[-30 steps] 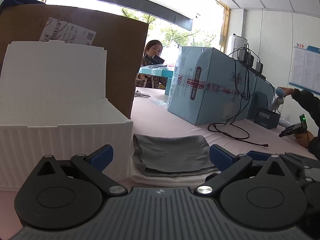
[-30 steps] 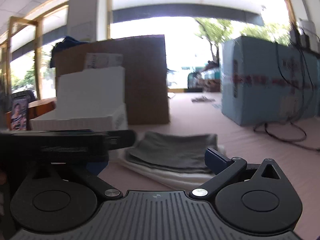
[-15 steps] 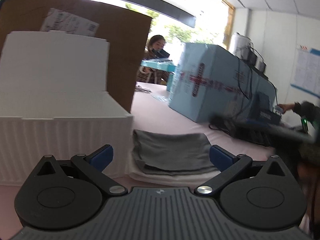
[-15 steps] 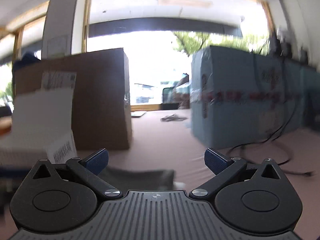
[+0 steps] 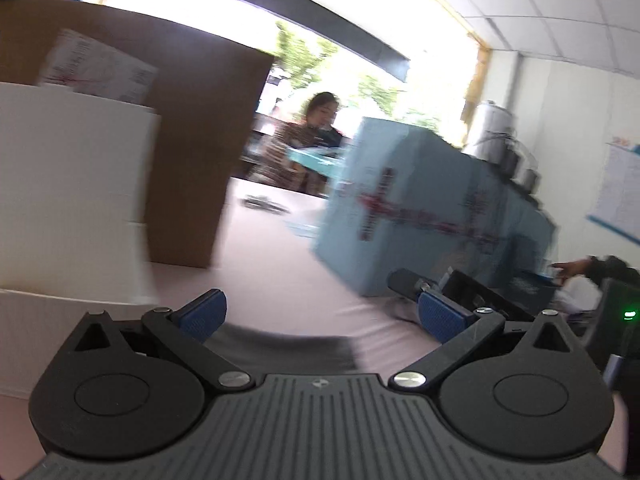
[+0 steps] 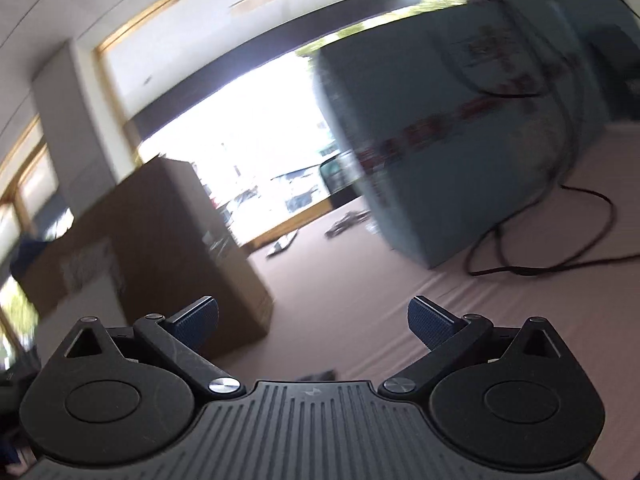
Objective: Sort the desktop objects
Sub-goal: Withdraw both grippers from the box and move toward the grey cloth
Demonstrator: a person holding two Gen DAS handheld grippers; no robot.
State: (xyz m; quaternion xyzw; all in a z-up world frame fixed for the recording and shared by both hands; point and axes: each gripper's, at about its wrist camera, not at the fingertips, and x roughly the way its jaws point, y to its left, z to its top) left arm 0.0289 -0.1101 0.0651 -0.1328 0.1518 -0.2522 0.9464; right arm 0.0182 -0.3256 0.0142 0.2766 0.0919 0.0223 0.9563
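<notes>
My left gripper (image 5: 320, 312) is open and holds nothing. Just below its fingers lies the blurred far edge of a folded grey cloth (image 5: 280, 346) on the pink table. A white open box (image 5: 68, 208) stands at the left, touching nothing of mine. My right gripper (image 6: 312, 320) is open and empty too, tilted, and looks over bare pink tabletop (image 6: 360, 304). Its black body also shows at the right of the left wrist view as the right gripper (image 5: 452, 284). The cloth is almost hidden in the right wrist view.
A brown cardboard box (image 5: 192, 152) stands behind the white one. A large light-blue carton (image 5: 420, 208) with black cables (image 6: 540, 248) fills the right. A person (image 5: 312, 136) sits at the far side; another person's hand (image 5: 576, 268) reaches in at the right.
Both grippers have swung upward and to the right, so the grey cloth has slid down out of view. The right gripper has tilted. Both stay open.
</notes>
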